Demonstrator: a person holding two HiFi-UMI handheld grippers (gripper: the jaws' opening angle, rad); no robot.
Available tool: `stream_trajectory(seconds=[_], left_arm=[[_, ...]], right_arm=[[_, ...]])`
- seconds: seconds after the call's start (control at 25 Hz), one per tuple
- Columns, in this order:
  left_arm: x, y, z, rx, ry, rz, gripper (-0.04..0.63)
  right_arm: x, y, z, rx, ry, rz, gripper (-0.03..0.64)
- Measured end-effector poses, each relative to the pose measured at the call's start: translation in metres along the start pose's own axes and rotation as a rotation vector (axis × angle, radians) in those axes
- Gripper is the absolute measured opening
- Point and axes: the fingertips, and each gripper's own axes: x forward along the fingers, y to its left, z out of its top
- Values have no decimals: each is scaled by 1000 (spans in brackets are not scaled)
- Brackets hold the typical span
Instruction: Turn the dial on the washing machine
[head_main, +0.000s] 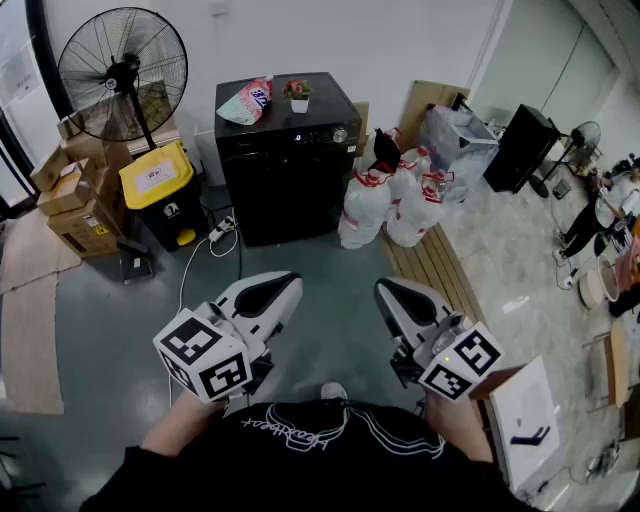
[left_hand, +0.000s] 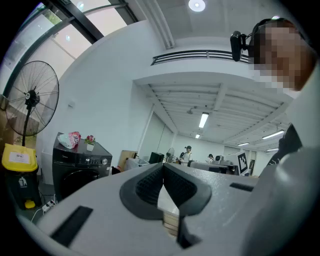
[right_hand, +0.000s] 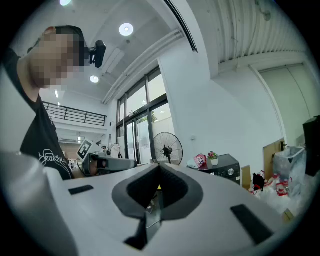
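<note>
The black washing machine (head_main: 288, 165) stands against the far wall, with its round silver dial (head_main: 340, 133) at the right of the control strip. Both grippers are held close to the person's body, well short of the machine and pointing level toward it. My left gripper (head_main: 283, 287) has its jaws together with nothing between them. My right gripper (head_main: 393, 291) is likewise shut and empty. In the left gripper view the machine (left_hand: 80, 170) and dial (left_hand: 104, 161) sit far off at the left, beyond the gripper (left_hand: 163, 166). The right gripper view has the dial (right_hand: 231, 171) right of the gripper (right_hand: 160, 166).
A pink bag (head_main: 247, 100) and a small potted plant (head_main: 298, 96) sit on top of the machine. Left of it stand a yellow-lidded bin (head_main: 160, 190), a pedestal fan (head_main: 122, 70) and cardboard boxes (head_main: 70, 200). White sacks (head_main: 390, 205) lean at its right, and a power strip (head_main: 222, 230) lies on the floor.
</note>
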Motion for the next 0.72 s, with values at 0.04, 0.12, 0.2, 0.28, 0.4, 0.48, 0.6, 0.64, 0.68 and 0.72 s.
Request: stream_trajectory(seconds=[0.04,0.12,0.2,0.28,0.4,0.48,0.6,0.64,0.68,0.72], left_arm=[[-3,-3,-1,4,0,-4,5],[-10,-9,-1,10,1,-13,5],[-15,-16,-2,15,2,-21,5],[-19,-21,-1,21,1,-27,5],[-22,-25,1,26,-2,-33,5],[-24,-27,0,27,-3,-37,5],[-27,-29,-1,21,0,-37,5],[-27,-28,-2,20,-1,-36,5],[-28,-27,-2,20,-2,-32,5],[-28,-25,-3,20,-3,-26,5]], right_arm=[[-2,4,1,-9,-2,-2,3],[-6,12,1,-23,-3,-9,3],[-12,17,1,-28,2,-20,3],[-17,19,1,-30,3,-35,3],[-24,20,3,-33,-9,-63,3],[-28,15,1,-38,-3,-104,3],[-31,8,-3,-28,10,-143,28],[-31,6,-4,-25,12,-147,66],[-31,4,-5,-27,15,-152,101],[-29,3,-7,-33,18,-157,127]])
